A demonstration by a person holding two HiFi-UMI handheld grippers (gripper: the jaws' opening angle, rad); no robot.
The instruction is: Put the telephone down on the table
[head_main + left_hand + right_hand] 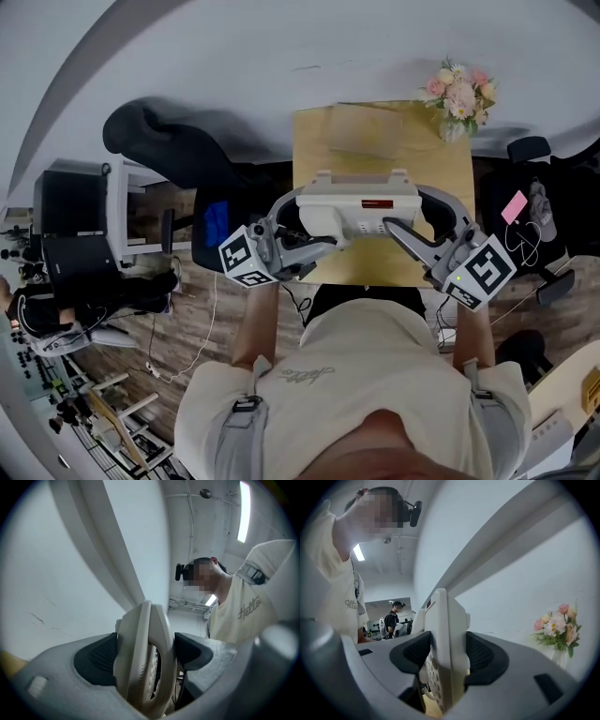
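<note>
Beige telephone (361,214) over wooden table (452,173), brown sheet (364,131) and flowers (459,92) beyond

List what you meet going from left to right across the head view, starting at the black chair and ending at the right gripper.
black chair → left gripper → telephone → right gripper

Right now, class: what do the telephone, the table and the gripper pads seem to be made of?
Telephone: probably moulded plastic, off-white, smooth, matt, rounded edges. Table: wood or wood-look laminate, pale yellow-brown, flat; I cannot tell which. Pads: likely rubber, black, finely dotted texture.
</note>
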